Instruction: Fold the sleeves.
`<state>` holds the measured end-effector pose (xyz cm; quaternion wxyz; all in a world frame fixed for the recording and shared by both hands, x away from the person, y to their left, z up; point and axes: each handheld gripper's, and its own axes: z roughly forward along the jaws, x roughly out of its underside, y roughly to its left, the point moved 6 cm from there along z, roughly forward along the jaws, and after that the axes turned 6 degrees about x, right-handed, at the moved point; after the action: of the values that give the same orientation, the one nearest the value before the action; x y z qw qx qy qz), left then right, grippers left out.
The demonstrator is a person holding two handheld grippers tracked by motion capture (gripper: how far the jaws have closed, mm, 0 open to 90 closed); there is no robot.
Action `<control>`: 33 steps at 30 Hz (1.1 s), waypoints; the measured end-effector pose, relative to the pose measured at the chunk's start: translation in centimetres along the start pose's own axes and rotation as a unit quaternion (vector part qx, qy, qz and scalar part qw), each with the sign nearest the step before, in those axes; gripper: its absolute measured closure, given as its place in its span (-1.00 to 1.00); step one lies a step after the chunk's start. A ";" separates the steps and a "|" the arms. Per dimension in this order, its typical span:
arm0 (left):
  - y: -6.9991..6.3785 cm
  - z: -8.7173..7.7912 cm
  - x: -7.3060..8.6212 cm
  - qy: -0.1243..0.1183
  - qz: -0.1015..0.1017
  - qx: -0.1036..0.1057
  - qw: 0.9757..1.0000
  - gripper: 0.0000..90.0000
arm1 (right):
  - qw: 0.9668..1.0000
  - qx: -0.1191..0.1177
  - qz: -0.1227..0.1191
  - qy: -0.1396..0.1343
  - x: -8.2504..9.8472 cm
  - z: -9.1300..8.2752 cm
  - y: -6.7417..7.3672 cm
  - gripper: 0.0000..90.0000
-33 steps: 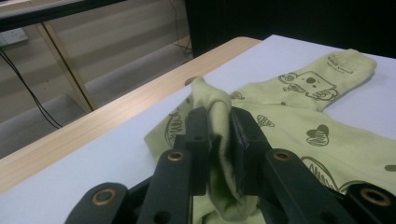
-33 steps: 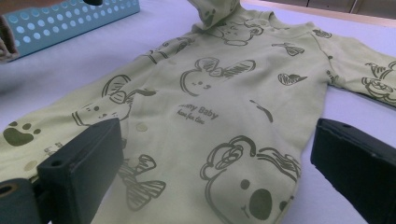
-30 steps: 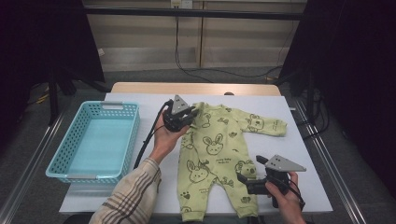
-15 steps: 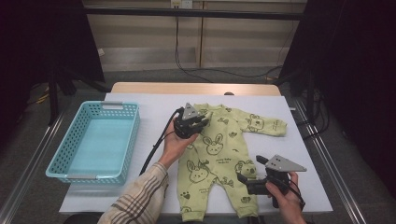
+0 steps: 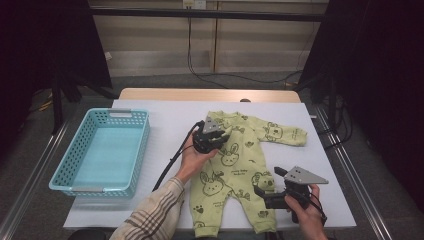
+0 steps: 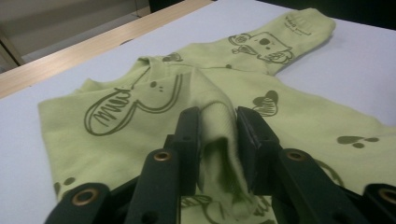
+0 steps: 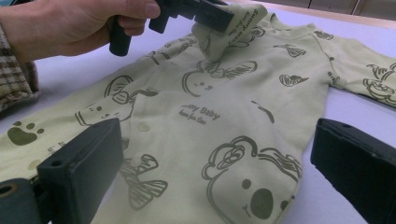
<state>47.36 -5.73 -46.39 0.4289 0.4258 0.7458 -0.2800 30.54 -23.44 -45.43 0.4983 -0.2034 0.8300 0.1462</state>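
High view: a white desk (image 5: 165, 125) with a wooden far edge, flanked by black curtains before a pale panelled wall with hanging cables. A turquoise basket (image 5: 100, 150) sits at centre left. A green romper (image 5: 235, 170) lies flat at centre. The left gripper (image 5: 212, 132), its fingers lately easing apart, pinches a folded sleeve (image 6: 217, 126). At lower right, the right gripper (image 5: 260, 191) rests with fingers spread beside a romper leg.

High view: above table (image 5: 165, 112), facing forward-down. Claw views: low, close. All share green romper (image 5: 235, 170).
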 end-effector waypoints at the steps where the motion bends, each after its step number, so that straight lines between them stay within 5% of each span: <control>1: -0.2 0.1 0.0 0.002 0.002 -0.001 1.000 0.55 | 1.000 0.000 0.000 -0.001 0.0 0.0 0.0 -0.95; 21: -1.8 1.3 1.1 0.021 0.012 0.027 0.999 -0.15 | 1.000 0.000 -0.001 0.001 0.0 0.0 0.0 -0.95; 33: -0.4 -0.9 1.8 0.017 -0.018 -0.001 1.000 -0.88 | 1.000 0.006 0.014 0.001 0.0 0.2 -0.3 -0.95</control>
<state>46.15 -4.53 -47.55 0.4114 0.4163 0.7609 -0.2800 30.86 -23.62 -45.51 0.4965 -0.1885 0.8343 0.1477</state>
